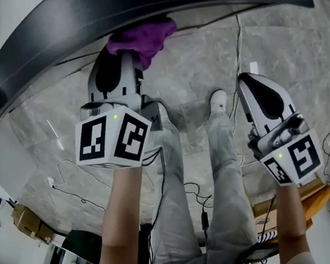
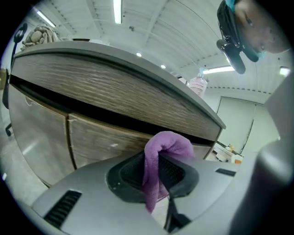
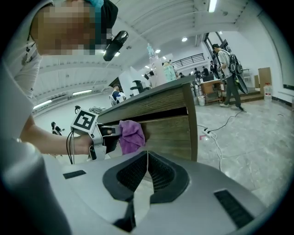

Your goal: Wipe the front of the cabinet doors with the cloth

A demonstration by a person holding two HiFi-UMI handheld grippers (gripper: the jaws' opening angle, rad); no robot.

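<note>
My left gripper (image 1: 126, 58) is shut on a purple cloth (image 1: 141, 38), whose bunched end sticks out past the jaws (image 2: 166, 146). The cloth sits close to the wood-grain cabinet door (image 2: 110, 137), just under the dark gap below the countertop; whether it touches the door I cannot tell. From the side, the right gripper view shows the cloth (image 3: 132, 136) at the door front (image 3: 167, 133). My right gripper (image 1: 249, 85) hangs off to the right, away from the cabinet, its jaws shut with nothing between them (image 3: 147, 161).
The cabinet's dark countertop (image 1: 137, 6) arcs across the top of the head view. Cables (image 1: 238, 36) trail over the grey marbled floor. My legs and a white shoe (image 1: 218, 101) stand between the grippers. A person (image 3: 227, 75) stands far off by tables.
</note>
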